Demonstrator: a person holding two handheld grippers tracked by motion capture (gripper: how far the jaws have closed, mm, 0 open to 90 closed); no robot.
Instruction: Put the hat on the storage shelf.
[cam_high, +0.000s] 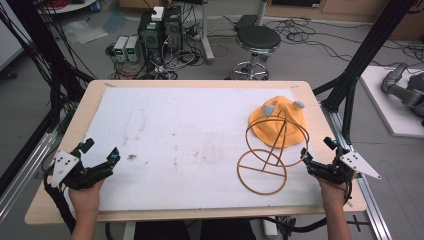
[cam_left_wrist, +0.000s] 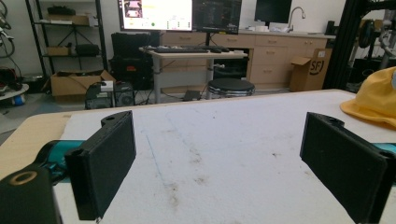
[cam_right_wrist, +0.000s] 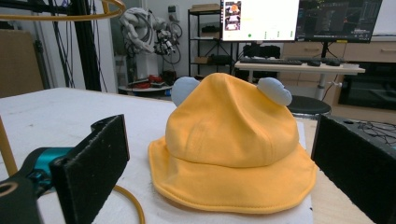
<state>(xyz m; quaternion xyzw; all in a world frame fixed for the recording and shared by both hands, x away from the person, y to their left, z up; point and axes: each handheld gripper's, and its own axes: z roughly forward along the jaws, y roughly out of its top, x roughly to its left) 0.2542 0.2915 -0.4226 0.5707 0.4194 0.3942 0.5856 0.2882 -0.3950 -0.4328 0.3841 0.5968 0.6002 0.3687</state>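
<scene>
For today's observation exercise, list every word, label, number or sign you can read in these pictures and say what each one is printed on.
"SF": black logo on the side of the cardboard box by the cabinets, left gripper view.
Monitor screens: windows and text show, but too small and blurred to read in either gripper view.
Yellow hat: no print visible.
Wire stand, white table cover, computer towers: no readable marks.

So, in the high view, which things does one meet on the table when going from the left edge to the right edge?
left gripper → stained white mat → wire hat stand → right gripper. The yellow hat overlaps the stand, so I leave it out of the order.
</scene>
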